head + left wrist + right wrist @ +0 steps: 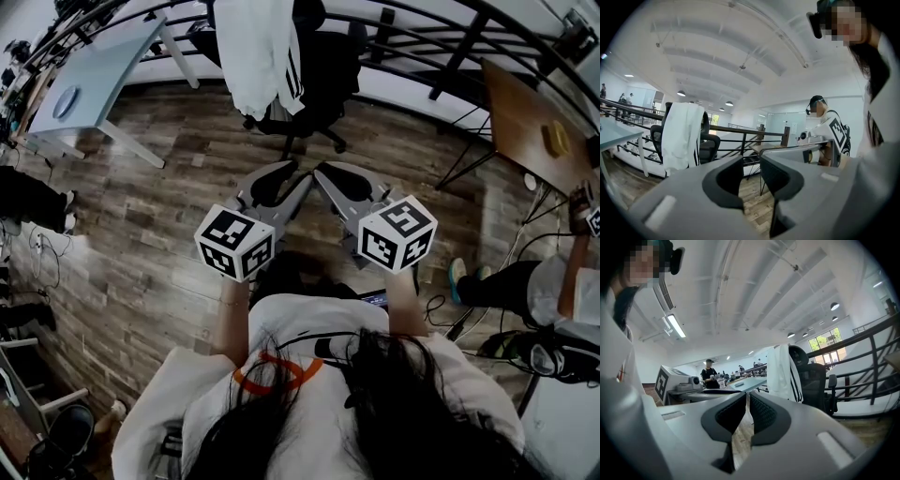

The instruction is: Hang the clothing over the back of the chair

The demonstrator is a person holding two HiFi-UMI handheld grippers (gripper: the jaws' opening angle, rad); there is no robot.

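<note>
A white garment with black side stripes (258, 56) hangs draped over the back of a black office chair (328, 70) at the far side of the wooden floor. The same garment (682, 136) and chair (708, 146) stand left of centre in the left gripper view. In the right gripper view the garment (783, 371) and chair (813, 380) stand right of centre. My left gripper (292, 174) (751, 161) is held out before my chest, well short of the chair, jaws a little apart with nothing between them. My right gripper (324, 172) (746, 395) sits beside it, tips together and empty.
A pale table (94, 75) stands at the far left and a brown wooden table (525, 122) at the far right. A dark railing (422, 37) runs behind the chair. A seated person (548, 281) is at my right, with cables on the floor nearby.
</note>
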